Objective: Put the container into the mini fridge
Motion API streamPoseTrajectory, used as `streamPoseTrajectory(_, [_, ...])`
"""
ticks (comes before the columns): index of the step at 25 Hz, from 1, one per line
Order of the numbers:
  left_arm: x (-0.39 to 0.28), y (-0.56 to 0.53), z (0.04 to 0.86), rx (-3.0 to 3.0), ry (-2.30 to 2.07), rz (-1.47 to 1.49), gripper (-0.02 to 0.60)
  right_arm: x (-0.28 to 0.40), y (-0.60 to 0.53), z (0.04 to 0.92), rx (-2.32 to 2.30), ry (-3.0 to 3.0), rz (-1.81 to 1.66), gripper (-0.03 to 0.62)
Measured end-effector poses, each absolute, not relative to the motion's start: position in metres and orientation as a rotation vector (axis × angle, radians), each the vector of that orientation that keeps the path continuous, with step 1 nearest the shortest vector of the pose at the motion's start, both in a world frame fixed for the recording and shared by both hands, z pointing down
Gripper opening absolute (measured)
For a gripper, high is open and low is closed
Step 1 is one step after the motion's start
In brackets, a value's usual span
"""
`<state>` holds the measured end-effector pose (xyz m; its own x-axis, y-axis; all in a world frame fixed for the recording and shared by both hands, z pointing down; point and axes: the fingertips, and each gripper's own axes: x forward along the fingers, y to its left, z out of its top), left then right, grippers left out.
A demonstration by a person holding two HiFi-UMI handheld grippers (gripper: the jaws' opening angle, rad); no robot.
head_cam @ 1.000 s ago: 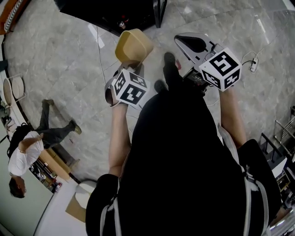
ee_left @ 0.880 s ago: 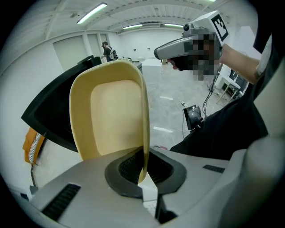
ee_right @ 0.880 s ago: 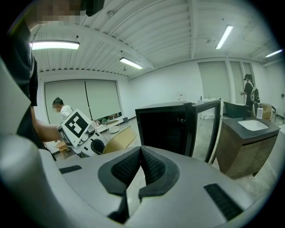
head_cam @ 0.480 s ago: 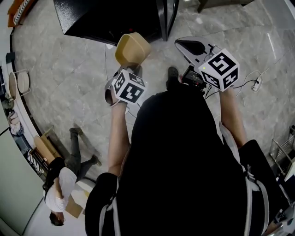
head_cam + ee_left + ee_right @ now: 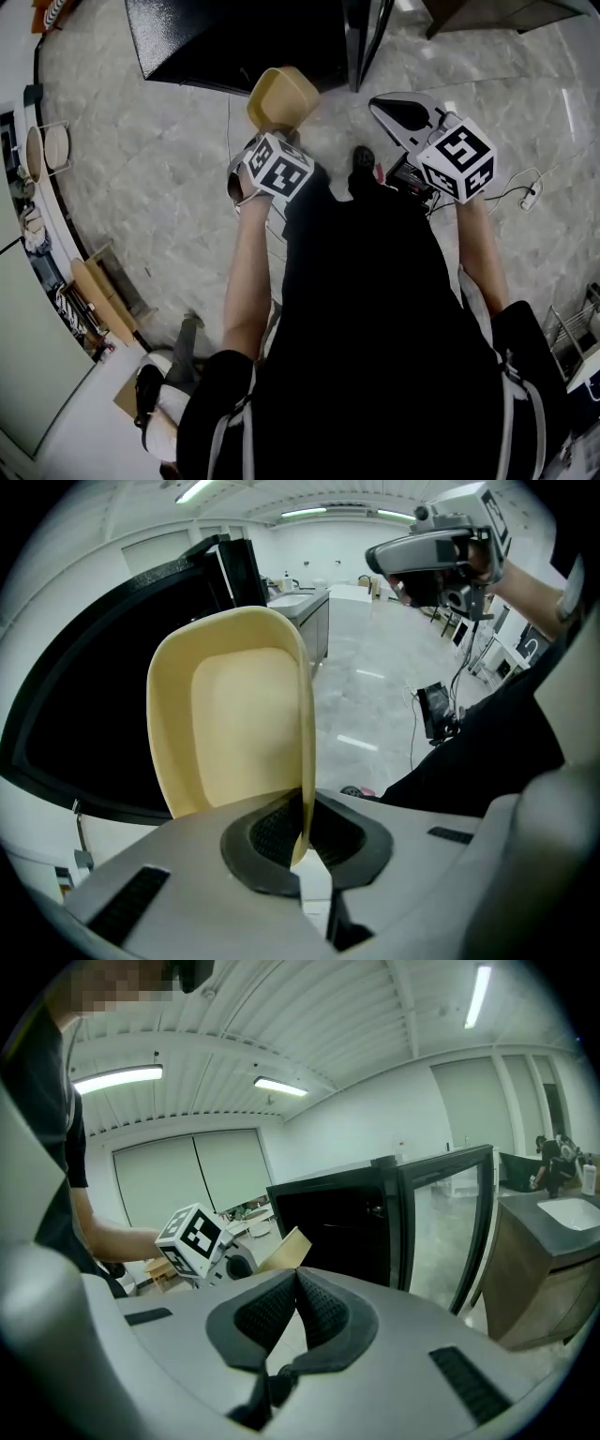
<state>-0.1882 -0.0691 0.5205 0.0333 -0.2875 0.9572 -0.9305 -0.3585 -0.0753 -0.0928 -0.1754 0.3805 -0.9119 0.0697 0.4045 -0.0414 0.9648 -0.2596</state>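
- Head view: left tool (image 5: 269, 136) points steeply down, jaws clamped on the rim of the tan container (image 5: 282, 97). The container sticks out past the tool's tips, off the floor (image 5: 141, 187).
- Black mini fridge (image 5: 239, 37) stands on the floor just beyond the container. Its door (image 5: 367, 37) is swung open and seen edge-on, ahead of the gap between the two tools.
- Right tool (image 5: 384, 101) is held to the right of the left tool at a flatter angle, well apart from the container.
- Left gripper view: pads pinch one side wall of the container, which rises above the jaws with its hollow side facing the camera. The fridge's dark body lies left of and behind it. The right tool shows high on the right.
- Right gripper view: pads meet with nothing between them. Past the tips to the left are the left tool's marker cube and a corner of the container. Ahead is the fridge's dark front, with the glass door open to its right.
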Motion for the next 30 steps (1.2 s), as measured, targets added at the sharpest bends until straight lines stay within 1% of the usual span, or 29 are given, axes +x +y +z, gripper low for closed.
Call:
streamPoseTrajectory(10, [-0.269,-0.122,0.583,1.736,-1.162,1.540,0.035,-0.128,-0.174,0.389,0.132,-2.675,0.411,0.017])
streamPoseTrajectory(22, [-0.323,-0.184,0.655,1.781,-1.037,1.775,0.035,-0.146,-0.181,0.406,0.356,-2.624,0.475,0.017])
streamPoseTrajectory(30, [-0.361,-0.231,0.680,1.754,-1.136,1.878,0.035,-0.149,-0.186,0.411,0.443,-2.596,0.509,0.017])
